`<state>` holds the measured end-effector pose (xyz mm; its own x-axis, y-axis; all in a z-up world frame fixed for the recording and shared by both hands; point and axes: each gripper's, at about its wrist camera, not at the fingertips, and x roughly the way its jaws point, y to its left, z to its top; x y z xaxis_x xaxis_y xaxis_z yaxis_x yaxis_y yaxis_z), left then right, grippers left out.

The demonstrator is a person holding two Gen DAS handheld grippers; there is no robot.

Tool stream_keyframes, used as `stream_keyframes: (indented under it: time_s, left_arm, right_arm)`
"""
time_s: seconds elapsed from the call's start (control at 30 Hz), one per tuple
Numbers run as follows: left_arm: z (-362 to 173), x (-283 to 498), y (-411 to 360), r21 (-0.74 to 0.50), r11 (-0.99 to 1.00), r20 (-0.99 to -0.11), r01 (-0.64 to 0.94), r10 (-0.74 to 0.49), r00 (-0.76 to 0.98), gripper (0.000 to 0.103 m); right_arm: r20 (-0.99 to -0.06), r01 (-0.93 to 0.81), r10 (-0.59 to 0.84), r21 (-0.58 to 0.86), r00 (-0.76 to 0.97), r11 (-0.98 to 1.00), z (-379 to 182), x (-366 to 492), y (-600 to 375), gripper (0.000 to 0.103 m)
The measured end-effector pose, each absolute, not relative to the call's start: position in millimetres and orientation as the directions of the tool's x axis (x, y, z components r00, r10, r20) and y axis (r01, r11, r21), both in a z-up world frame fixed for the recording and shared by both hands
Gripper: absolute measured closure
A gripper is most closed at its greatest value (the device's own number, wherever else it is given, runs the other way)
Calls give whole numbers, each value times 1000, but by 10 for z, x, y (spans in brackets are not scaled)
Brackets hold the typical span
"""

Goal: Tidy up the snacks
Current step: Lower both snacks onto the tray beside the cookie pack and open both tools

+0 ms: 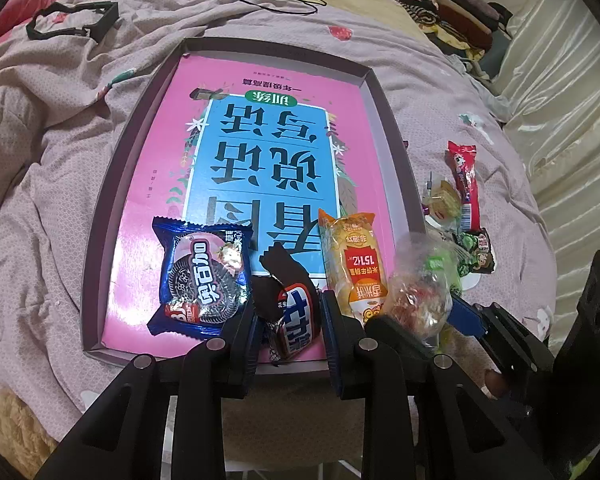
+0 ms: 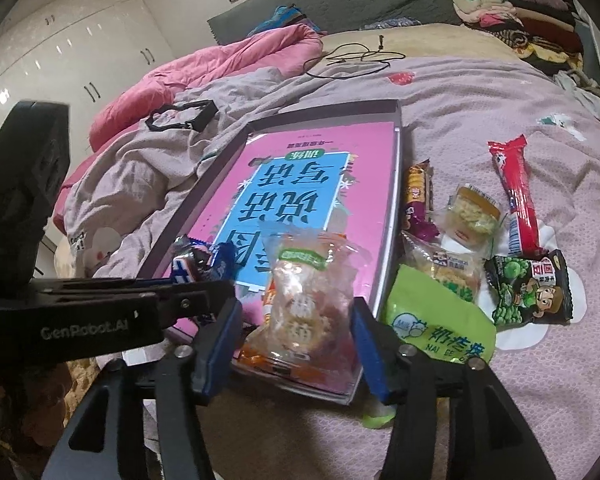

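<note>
The left gripper (image 1: pixel 288 320) pinches a brown Snickers bar (image 1: pixel 296 316) over the near edge of the shallow box (image 1: pixel 384 120), and the right gripper (image 2: pixel 296 316) stands spread around a clear bag of round cookies (image 2: pixel 312 304); I cannot tell if its pads touch the bag. The box lies on the pink bedcover (image 2: pixel 500 92) and holds a pink book (image 1: pixel 236 128) with big Chinese letters on a blue field. On the book lie a blue Oreo pack (image 1: pixel 204 276) and a yellow rice-cracker pack (image 1: pixel 354 256). Only the right view shows clearly the green bag marked "NAI" (image 2: pixel 440 320), the green-pea pack (image 2: pixel 532 292) and the red stick (image 2: pixel 518 196) beside the box, also "GenRobot.AI" on the other gripper's arm.
</note>
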<state>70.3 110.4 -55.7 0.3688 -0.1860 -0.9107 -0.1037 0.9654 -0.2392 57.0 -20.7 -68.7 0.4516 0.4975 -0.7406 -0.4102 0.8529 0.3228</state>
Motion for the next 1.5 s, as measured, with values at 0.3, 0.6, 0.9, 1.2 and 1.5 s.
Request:
stream_keyframes:
  time_s: [0.3,0.6,0.9,1.2,1.5]
  left_arm:
    - [-555,708,1147,-236,965,-912,-113,-180,369,74]
    - [-544,717,1264,-244,960,-910,-139,-177,374,73]
    - [-547,725,1299,-253,957,-909,-143,-185,374,72]
    - [-520,735,1272,-248,960,-907,-132,-181,380,65]
    - [-491,740,1204,-235,965,-907,-113,-177,381,60]
  right_arm:
    - [-753,-467,481,261,449,845,-702,453,-15,28]
    - [-758,-498,513,288,404,818,-791,489,183,25]
    - [-745,-461,513,309,427,832,-748,516,32,26]
    - [-726,-444,501,295,471,846,-605,480,-165,26]
    - [-716,-445,488,272,499,853,-547,432,-232,26]
